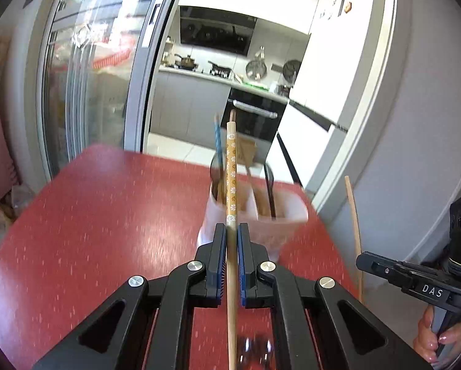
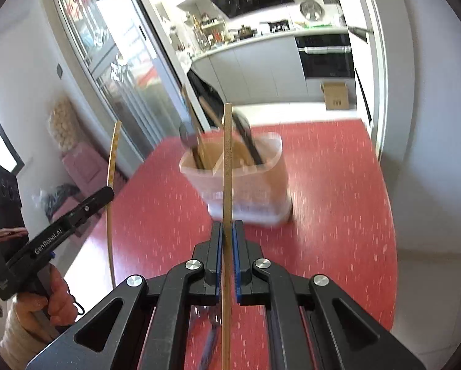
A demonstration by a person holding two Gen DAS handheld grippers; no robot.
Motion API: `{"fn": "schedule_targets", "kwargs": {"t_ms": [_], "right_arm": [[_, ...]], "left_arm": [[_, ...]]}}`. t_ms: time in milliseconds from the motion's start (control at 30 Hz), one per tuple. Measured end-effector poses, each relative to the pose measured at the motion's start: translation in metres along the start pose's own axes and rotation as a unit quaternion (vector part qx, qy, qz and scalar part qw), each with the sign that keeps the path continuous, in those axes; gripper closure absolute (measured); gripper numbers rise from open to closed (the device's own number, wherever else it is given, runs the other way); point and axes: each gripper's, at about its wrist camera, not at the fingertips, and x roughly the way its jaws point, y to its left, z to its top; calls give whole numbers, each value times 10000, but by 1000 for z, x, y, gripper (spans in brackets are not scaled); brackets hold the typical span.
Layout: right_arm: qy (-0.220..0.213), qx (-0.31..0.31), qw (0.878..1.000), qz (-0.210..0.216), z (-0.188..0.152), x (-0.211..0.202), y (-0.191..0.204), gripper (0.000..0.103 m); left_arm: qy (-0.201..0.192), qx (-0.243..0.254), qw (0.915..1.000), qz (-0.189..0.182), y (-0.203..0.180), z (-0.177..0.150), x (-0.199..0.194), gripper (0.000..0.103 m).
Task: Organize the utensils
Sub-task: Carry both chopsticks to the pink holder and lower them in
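My left gripper (image 1: 231, 231) is shut on a wooden chopstick with a yellow flowered top (image 1: 231, 166), held upright above the red table (image 1: 107, 215). My right gripper (image 2: 227, 226) is shut on a plain wooden chopstick (image 2: 227, 160), also upright. Ahead of both stands a translucent white utensil holder (image 1: 258, 222), which also shows in the right wrist view (image 2: 246, 178). It holds a blue-handled utensil (image 1: 218, 141), dark utensils and wooden ones. The right gripper shows at the right edge of the left wrist view (image 1: 415, 280). The left gripper shows at the left of the right wrist view (image 2: 61, 219).
The table ends just behind the holder; a kitchen doorway and glass sliding door (image 1: 91, 77) lie beyond. A white wall (image 1: 415, 154) is close on the right. A blurred utensil (image 2: 209, 339) lies on the table under my right gripper. A cardboard box (image 2: 335, 95) sits on the kitchen floor.
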Motion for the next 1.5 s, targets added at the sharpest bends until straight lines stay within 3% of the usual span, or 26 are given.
{"fn": "schedule_targets", "kwargs": {"t_ms": [333,633,833,1233,1500], "right_arm": [[-574,-91,9983,92,80,33,-3,96],[-988,-41,9951,47,128,80,-25,96],[-1143,-113,9933,-83,141,106,-31,96],[-1323,-550,9896,-131,142,135,-25,97],[-1571,-1241,9784,-507,112,146,-13,97]], "left_arm": [[-535,50,9985,-37,-12,67,60,67],[-770,-66,9970,59,-12,97,115,67],[-889,-118,9959,87,-9,103,144,67],[-1205,-143,9922,276,-2,95,156,67],[-1296,41,9907,417,-10,70,154,67]]}}
